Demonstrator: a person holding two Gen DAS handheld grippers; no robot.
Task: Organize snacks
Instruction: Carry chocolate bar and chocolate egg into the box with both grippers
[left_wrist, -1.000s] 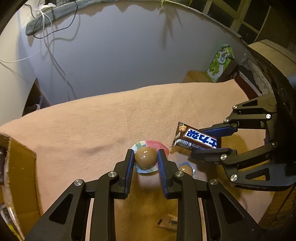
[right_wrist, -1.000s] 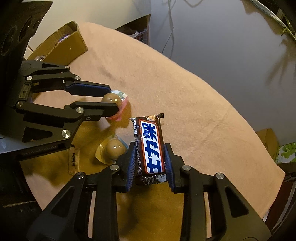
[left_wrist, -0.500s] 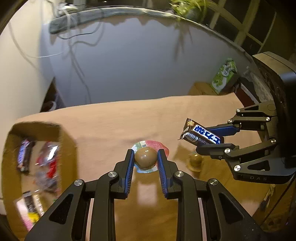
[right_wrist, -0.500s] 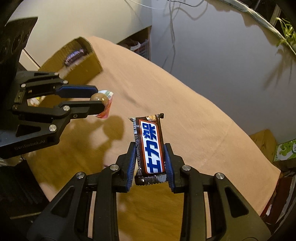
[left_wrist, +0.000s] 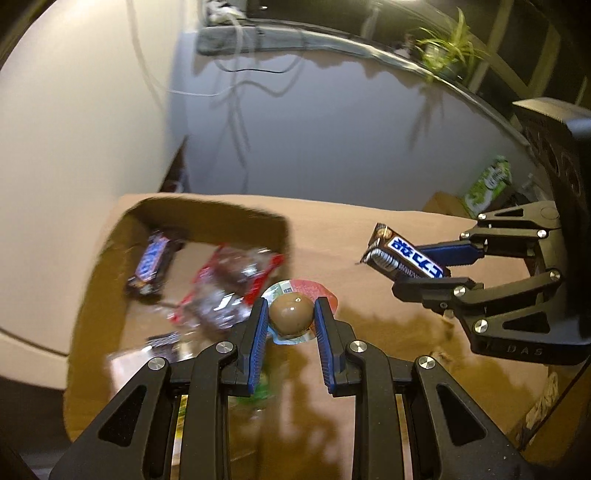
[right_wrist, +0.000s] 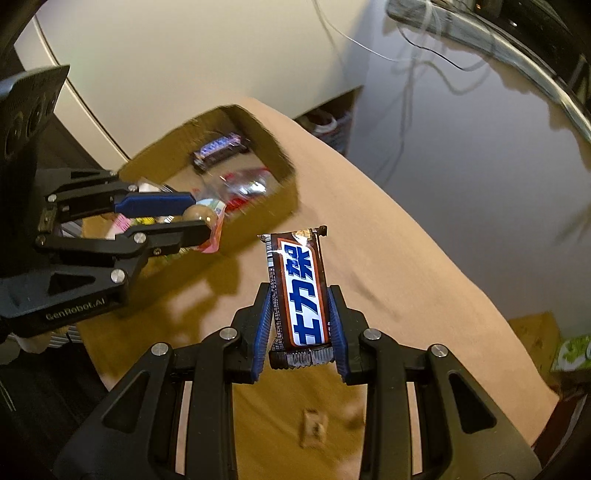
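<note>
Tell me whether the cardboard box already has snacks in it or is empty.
Not empty. The cardboard box holds a dark blue-labelled bar, a red-edged clear packet and more wrappers, too blurred to identify.

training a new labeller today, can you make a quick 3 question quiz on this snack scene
1. What does the left gripper hold?
2. True or false: the chocolate bar in the right gripper already lies in the cardboard box.
3. The box holds: A) nothing B) other wrapped snacks C) fruit

Key:
1. A brown round snack in a sealed cup.
2. False; it is clamped above the tan cloth.
3. B, among them another chocolate bar and a red packet.
</note>
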